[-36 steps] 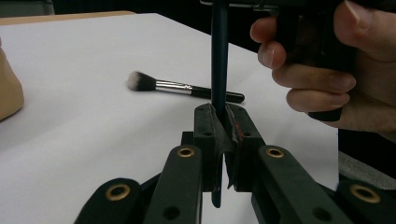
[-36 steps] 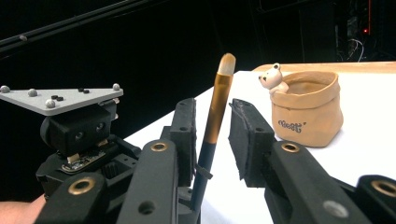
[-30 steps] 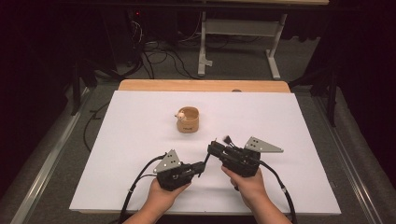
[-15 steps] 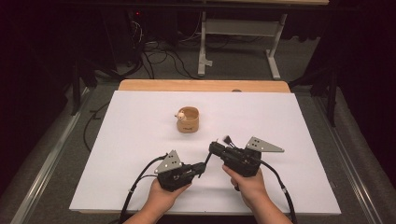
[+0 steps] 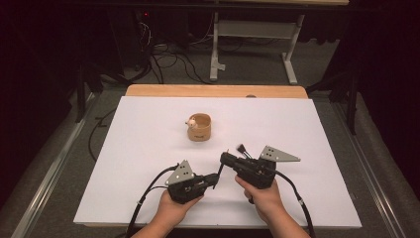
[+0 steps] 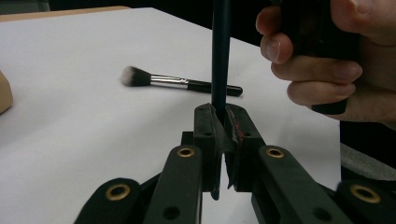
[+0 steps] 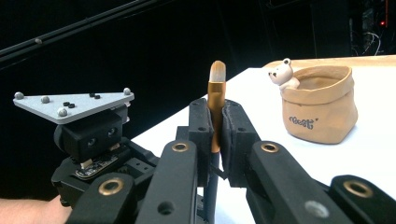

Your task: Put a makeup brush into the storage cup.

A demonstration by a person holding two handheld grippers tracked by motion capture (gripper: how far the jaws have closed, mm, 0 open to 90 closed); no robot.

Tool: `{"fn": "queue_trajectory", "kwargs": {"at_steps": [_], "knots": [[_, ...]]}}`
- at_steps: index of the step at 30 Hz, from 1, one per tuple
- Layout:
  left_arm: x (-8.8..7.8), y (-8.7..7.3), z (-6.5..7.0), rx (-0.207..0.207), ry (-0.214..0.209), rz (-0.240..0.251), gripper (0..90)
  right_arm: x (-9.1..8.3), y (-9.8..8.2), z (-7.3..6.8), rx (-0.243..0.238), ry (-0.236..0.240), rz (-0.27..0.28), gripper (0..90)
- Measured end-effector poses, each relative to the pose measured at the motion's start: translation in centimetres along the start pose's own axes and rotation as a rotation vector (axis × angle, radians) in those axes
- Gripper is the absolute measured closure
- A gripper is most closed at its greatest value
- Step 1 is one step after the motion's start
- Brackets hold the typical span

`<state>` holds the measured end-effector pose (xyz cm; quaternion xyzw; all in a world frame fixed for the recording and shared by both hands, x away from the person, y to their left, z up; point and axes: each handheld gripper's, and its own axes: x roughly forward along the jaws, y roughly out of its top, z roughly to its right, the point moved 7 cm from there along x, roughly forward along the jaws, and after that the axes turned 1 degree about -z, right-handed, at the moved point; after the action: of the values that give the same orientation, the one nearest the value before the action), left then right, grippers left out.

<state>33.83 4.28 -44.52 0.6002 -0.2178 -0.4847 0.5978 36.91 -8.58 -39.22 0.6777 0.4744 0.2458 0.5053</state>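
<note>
- The left gripper [image 5: 216, 179], near the table's [image 5: 148, 148] front edge, is clamped on the dark handle end of a slim brush [image 6: 220, 56].
- The right gripper [image 5: 224, 159] has just been closing and now pinches the same brush's gold ferrule [image 7: 216, 116]; both hold it, so a handover looks underway.
- Count: two brushes, including a fluffy brush [image 6: 180, 83] lying loose; one bear pot [image 5: 199, 127] mid-table.

Lab, black drapes [image 5: 39, 74], floor cables [image 5: 168, 62], white-covered table [image 5: 148, 139]
</note>
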Motion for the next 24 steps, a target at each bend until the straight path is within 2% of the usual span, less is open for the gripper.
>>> {"fn": "queue_trajectory", "kwargs": {"at_steps": [4, 6, 12, 15, 24], "knots": [[0.0, 0.0, 0.0, 0.002, 0.001, -0.006, 83.7, 0.0, 0.0, 0.0, -0.007, 0.001, -0.001, 85.7], [0.0, 0.1, -0.1, 0.017, 0.011, -0.011, 82.6, 0.0, 0.0, 0.0, -0.006, 0.001, -0.002, 85.7], [-0.2, 0.5, -0.1, 0.007, 0.007, 0.001, 65.7, 0.3, -0.1, -0.5, -0.031, 0.011, -0.011, 85.8], [-0.3, 0.7, 0.0, 0.006, 0.008, 0.007, 63.2, 0.4, -0.3, -0.6, -0.034, 0.013, -0.020, 85.7], [-0.8, 1.6, 0.1, 0.003, 0.010, 0.032, 64.1, 0.7, -0.7, -1.0, -0.076, 0.015, -0.042, 85.7]]}}
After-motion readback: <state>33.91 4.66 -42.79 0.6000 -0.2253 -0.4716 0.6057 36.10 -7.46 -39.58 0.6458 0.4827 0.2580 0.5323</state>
